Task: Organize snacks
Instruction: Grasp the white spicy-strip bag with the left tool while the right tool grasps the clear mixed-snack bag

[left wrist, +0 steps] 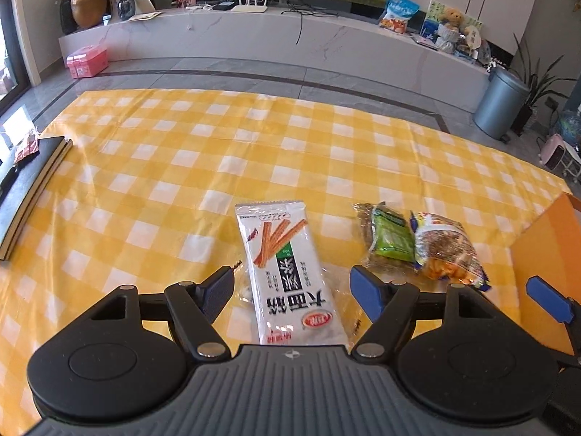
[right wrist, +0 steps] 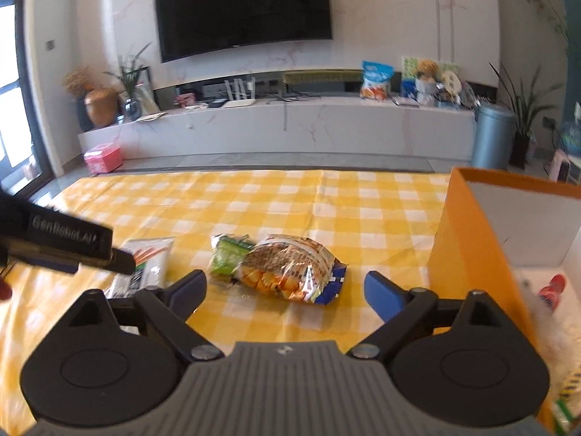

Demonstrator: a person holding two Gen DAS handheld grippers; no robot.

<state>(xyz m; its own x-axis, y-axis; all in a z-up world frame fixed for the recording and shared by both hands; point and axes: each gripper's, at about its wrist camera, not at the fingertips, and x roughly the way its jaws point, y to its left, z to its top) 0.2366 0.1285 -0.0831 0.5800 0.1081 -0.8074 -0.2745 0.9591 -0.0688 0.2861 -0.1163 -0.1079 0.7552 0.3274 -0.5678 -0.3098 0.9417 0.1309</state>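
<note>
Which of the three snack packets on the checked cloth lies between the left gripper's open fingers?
The white packet with orange sticks printed on it; the left gripper straddles it. The green packet and the orange-and-blue packet lie off to its right.

A long white snack packet [left wrist: 287, 272] printed with orange sticks is laid flat on the checked tablecloth [left wrist: 152, 167], toward its near edge. Rightward, a green-labelled clear pack [left wrist: 385, 239] and a crinkled orange-and-blue bag [left wrist: 446, 250] are seen touching, beside an orange box [right wrist: 468, 247].
</note>
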